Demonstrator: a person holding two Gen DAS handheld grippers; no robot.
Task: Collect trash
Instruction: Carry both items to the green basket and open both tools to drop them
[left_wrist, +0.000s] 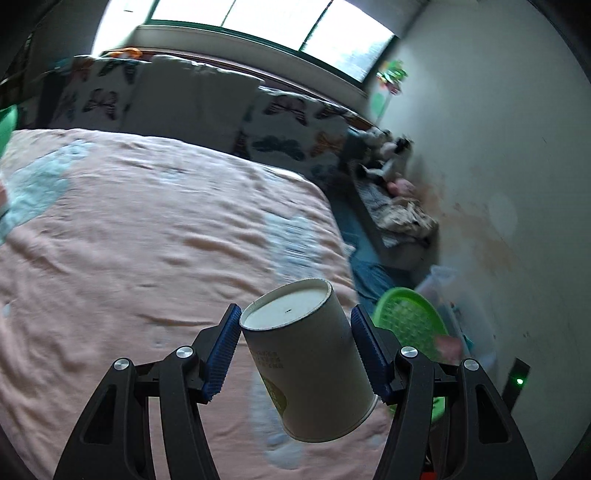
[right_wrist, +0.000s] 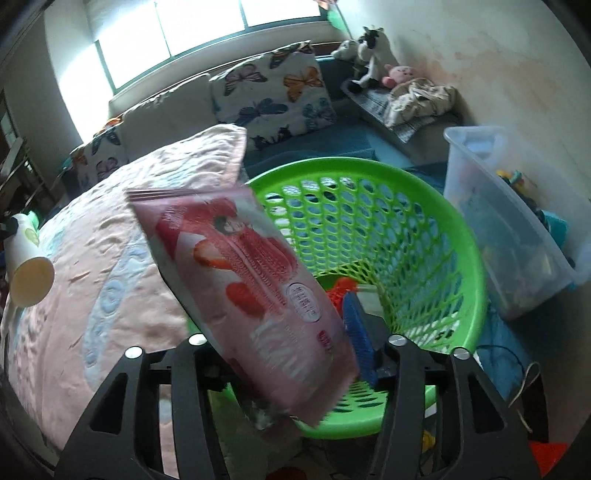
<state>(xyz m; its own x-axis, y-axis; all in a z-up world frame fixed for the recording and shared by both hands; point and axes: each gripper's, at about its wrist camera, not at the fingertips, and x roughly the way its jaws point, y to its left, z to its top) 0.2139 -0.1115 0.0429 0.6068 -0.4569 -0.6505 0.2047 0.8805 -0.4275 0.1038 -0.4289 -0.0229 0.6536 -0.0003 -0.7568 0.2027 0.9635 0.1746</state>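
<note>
Squeezing too hard would crush the light paper cup (left_wrist: 310, 358) pinched between the left fingers (left_wrist: 223, 350); the right fingers (right_wrist: 356, 339) are spread, the pink wrapper (right_wrist: 255, 295) loose between them.

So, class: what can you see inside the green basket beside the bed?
Through the green basket's mesh wall, at its bottom, something red-orange and a pale item beside it show. The pink snack packet in the right gripper covers the rest of the inside.

A pink blanket (left_wrist: 147, 240) covers the bed (left_wrist: 351, 229), with butterfly-print pillows (left_wrist: 288, 125) along its head.
</note>
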